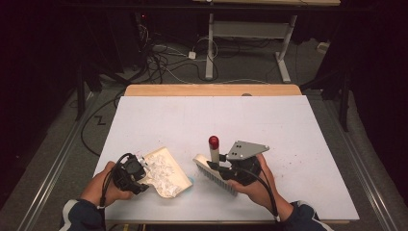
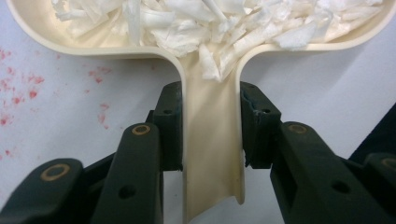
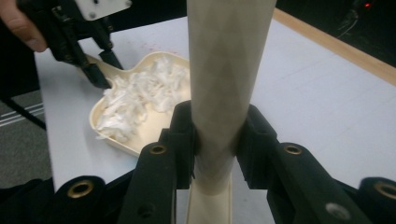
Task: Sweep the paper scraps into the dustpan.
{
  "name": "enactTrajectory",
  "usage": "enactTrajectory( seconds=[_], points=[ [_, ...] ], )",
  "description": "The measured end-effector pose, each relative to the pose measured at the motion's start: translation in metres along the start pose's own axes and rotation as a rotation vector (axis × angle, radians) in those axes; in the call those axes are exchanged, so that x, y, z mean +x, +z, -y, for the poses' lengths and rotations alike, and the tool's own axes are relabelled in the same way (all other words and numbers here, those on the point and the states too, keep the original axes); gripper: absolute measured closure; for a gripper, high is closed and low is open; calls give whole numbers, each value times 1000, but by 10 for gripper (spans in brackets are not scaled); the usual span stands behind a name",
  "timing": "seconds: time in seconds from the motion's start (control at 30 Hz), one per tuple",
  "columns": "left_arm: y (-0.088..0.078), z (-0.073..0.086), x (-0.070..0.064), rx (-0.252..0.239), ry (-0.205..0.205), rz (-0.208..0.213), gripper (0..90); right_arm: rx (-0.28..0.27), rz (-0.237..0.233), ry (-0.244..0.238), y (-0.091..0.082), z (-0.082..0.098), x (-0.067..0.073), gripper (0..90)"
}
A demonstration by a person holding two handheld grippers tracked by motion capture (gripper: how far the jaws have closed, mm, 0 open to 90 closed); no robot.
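Near my edge of the white table [image 1: 269,120] both of my grippers are busy, each clamped on its own tool. On the left side, my left gripper [image 2: 211,126] is closed on the narrow handle of a cream dustpan [image 1: 175,168], its two black pads pressing the handle from either side, as its own view shows plainly. From above, the dustpan lies flat on the table at the front left, its wide mouth turned toward the middle and its handle pointing back into my left hand [image 1: 103,187]. Shredded white paper scraps [image 2: 210,23] are heaped inside the pan, filling most of it and spilling a little way down into the throat of the handle. On the other side, my right gripper [image 3: 217,135] is shut around the pale handle of a hand brush [image 1: 215,172], with the jaws squeezing the shaft between them. Seen from the high camera, the brush head sits just beside the open edge of the dustpan, bristles down toward the table, and the handle rises up and ends in a red cap [image 1: 213,141]. My right hand [image 1: 262,185] holds that gripper near the front centre of the table. Faint reddish specks [image 2: 18,88] mark the white surface beside the pan.
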State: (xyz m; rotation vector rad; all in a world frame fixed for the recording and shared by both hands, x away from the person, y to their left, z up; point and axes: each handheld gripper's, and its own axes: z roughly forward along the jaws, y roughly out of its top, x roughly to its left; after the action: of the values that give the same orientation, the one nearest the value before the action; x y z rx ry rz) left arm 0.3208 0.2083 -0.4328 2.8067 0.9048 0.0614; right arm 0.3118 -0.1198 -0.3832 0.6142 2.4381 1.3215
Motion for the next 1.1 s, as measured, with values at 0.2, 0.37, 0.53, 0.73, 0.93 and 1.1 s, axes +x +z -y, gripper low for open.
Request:
enactTrajectory(
  seconds=[0.2, 0.37, 0.53, 0.73, 0.93, 1.1],
  points=[
    [1, -8, -7, 2, 6, -6, 625, 4, -31, -18, 11, -5, 15, 710],
    [4, -14, -9, 6, 7, -10, 625, -37, -102, -23, 15, -9, 23, 712],
    [5, -16, -10, -1, 4, -7, 625, -69, -100, -40, 7, -13, 21, 711],
    [7, -16, -8, -19, -18, 2, 624, -94, -56, -14, -8, -13, 3, 711],
    [11, -18, -2, -60, -68, -12, 624, -105, 0, 11, -27, -9, -19, 711],
    [16, -20, 1, -89, -110, -20, 623, -98, 35, 53, -44, 3, -40, 711]
  ],
)
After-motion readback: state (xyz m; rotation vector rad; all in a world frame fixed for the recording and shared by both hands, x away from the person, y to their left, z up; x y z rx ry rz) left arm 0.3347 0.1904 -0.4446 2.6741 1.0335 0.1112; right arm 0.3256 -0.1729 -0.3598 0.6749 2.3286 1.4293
